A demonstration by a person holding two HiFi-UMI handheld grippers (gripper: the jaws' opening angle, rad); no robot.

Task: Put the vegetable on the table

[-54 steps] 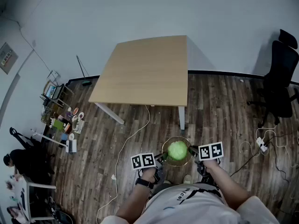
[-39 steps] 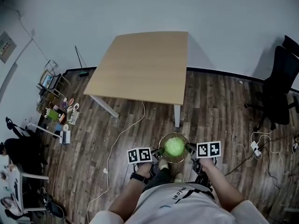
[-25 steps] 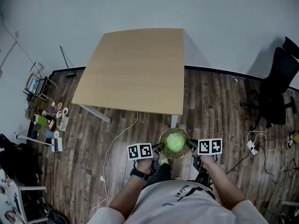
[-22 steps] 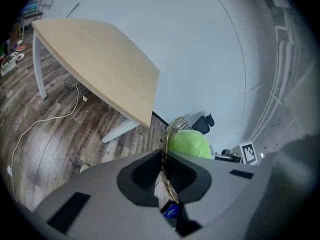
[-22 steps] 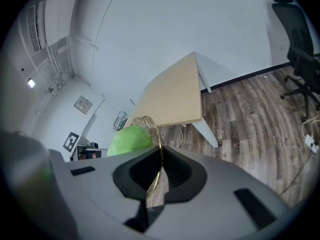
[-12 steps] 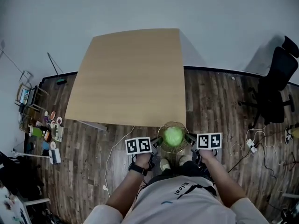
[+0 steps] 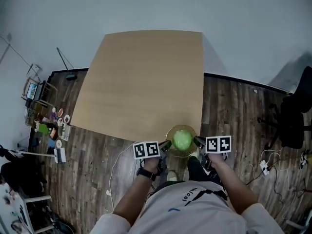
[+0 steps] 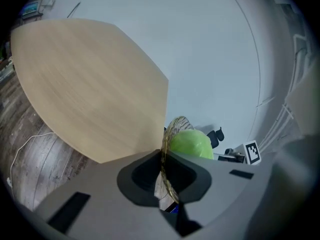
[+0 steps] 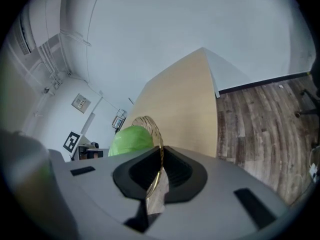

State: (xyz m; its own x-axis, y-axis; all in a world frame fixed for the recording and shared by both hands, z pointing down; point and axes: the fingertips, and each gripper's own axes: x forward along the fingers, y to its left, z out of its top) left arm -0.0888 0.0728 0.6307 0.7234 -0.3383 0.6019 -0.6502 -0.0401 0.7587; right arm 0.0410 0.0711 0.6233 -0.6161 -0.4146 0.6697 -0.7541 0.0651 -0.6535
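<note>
A round green cabbage (image 7: pixel 183 140) sits in a clear glass bowl (image 7: pixel 171 133) held in the air between both grippers, just over the near right edge of the wooden table (image 7: pixel 141 82). My left gripper (image 7: pixel 166 144) is shut on the bowl's left rim, and my right gripper (image 7: pixel 196 141) is shut on its right rim. In the left gripper view the bowl rim (image 8: pixel 166 174) runs edge-on between the jaws, with the cabbage (image 8: pixel 191 144) behind. The right gripper view shows the rim (image 9: pixel 156 171) pinched the same way, beside the cabbage (image 9: pixel 131 139).
A black office chair (image 7: pixel 295 118) stands on the wood floor at the right, with cables and a power strip (image 7: pixel 264 165) near it. Clutter (image 7: pixel 51 126) lies by the left wall. A white cable (image 7: pixel 114 167) trails across the floor under the table's near edge.
I have walked up to the table with the bowl: it was over the floor short of the table earlier and now hangs at the table's near right edge. Both grips are unchanged.
</note>
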